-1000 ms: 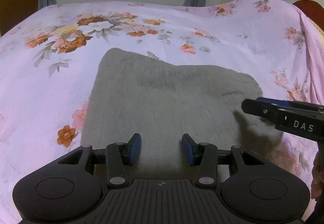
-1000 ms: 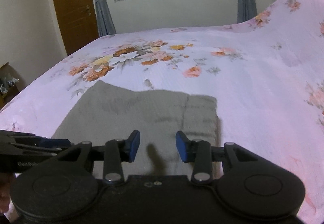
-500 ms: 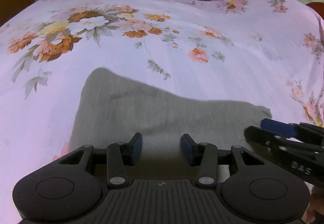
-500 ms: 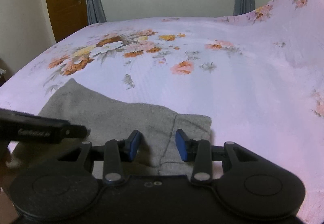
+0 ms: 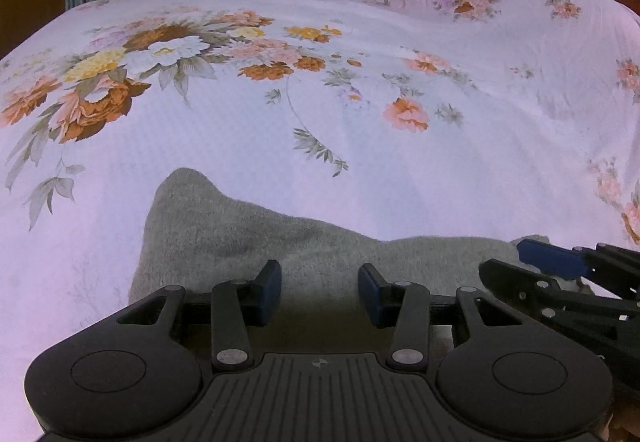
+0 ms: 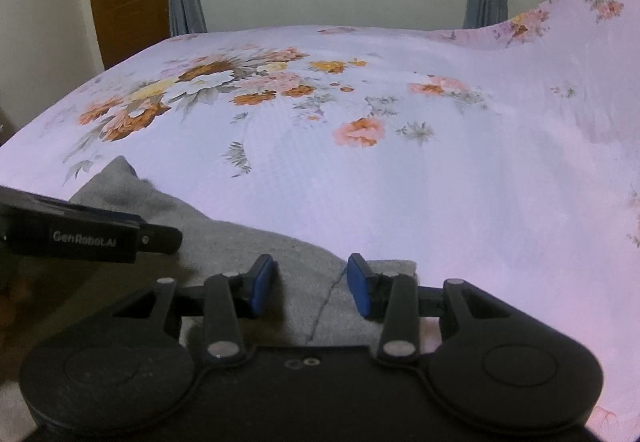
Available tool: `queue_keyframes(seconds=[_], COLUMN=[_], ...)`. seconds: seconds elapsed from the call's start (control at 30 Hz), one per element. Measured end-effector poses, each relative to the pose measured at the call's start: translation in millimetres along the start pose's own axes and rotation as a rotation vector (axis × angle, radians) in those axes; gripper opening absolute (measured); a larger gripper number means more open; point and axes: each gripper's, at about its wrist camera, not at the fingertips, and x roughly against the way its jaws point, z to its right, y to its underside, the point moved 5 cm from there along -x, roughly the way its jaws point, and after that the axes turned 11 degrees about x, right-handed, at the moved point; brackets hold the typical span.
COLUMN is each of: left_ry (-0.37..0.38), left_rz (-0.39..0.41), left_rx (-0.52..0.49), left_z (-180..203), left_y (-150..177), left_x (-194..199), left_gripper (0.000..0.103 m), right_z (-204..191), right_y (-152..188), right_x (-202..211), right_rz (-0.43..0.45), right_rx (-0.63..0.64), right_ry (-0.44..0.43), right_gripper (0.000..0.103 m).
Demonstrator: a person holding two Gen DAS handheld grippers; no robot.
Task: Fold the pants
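A bed (image 5: 400, 170) fills both views, covered by a pale pink sheet (image 6: 460, 182) printed with orange, white and yellow flowers. The sheet rises into a hump at the far right. On it, at the near edge, lie the grey pants (image 5: 224, 238), folded into a flat pile with one corner pointing away.

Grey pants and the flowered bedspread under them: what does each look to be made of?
The grey pants look like a soft knit, perhaps fleece or jersey: matte, with fuzz along the edges and a stitched seam. The bedspread looks like thin printed woven cloth, maybe cotton or polyester: smooth, with a fine ribbed texture and a faint sheen.
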Motion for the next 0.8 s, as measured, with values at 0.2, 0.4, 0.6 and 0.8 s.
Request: queue_keyframes(seconds=[0.2,0.4,0.6,0.8], left_ry=[-0.008,-0.012,0.005,0.022], left_rz=[0.017,0.029,0.026,0.026], left_rx=[0.001,-0.030,-0.001,-0.014], left_z=[-1,-2,-3,3], left_y=[15,42,68,96], left_x=[16,43,68,88], left_gripper=[0.044,0.044,0.044,0.044], right_z=[-3,-15,-23,-27], right_y=[2,12,21,44], right_x=[7,34,65,66], right_rz=[0.000,0.029,0.057,0.004], right_rx=[-0.003,0.032,0.027,0.068], right_ry=[0.008,0.035,0.027,0.051], right_gripper=[0.041,0.046,0.045,0.045])
